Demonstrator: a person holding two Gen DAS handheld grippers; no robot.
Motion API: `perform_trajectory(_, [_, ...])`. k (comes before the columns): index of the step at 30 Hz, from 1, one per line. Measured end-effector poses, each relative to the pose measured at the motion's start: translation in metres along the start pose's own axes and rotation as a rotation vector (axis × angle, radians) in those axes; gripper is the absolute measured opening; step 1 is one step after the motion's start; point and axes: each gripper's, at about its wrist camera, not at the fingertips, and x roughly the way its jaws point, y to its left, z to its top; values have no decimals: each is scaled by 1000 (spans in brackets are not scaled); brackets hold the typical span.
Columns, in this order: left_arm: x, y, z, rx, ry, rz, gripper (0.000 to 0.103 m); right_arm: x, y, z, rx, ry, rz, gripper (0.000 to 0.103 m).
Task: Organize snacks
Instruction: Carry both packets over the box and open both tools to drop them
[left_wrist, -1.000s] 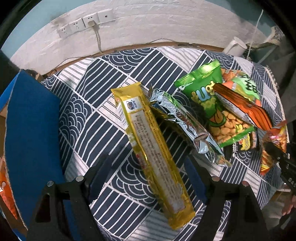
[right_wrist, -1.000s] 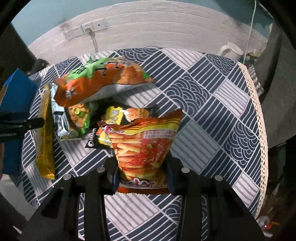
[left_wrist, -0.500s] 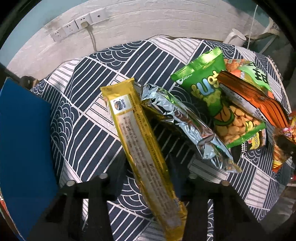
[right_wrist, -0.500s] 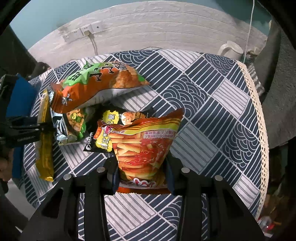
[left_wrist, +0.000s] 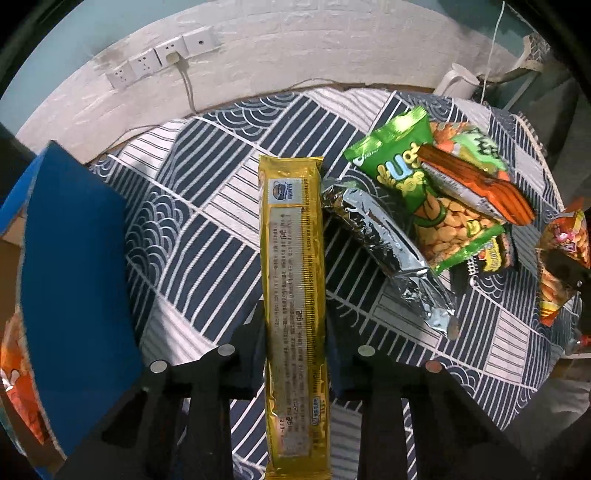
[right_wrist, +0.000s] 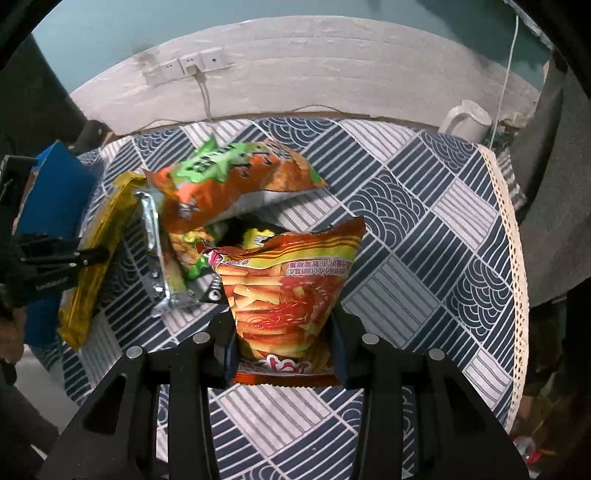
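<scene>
The left claw (left_wrist: 295, 354) has just closed on the long gold foil biscuit pack (left_wrist: 293, 280), swinging it straight beside the blue cardboard box (left_wrist: 74, 280). The right claw (right_wrist: 284, 350) stays clamped on the red crinkly chip bag (right_wrist: 288, 291), so both seem ready for boxing.

The gold packet (left_wrist: 293, 295) is running off the bottom edge of the left wrist view, its lower end unseen. A blue box (left_wrist: 74, 288) at the tablecloth's (left_wrist: 207, 240) left edge is being cropped by the lens rim. The black-and-yellow packet (right_wrist: 255, 236) is lying mostly hidden beneath the orange-and-green bag (right_wrist: 236, 181) and the red fries bag (right_wrist: 284, 291); its print is staying unreadable.
</scene>
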Motion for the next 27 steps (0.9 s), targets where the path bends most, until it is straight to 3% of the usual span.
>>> perform_trajectory(27, [-109,39,-36,27,-208,10,28,-67,76,16,-123,-112,28,38])
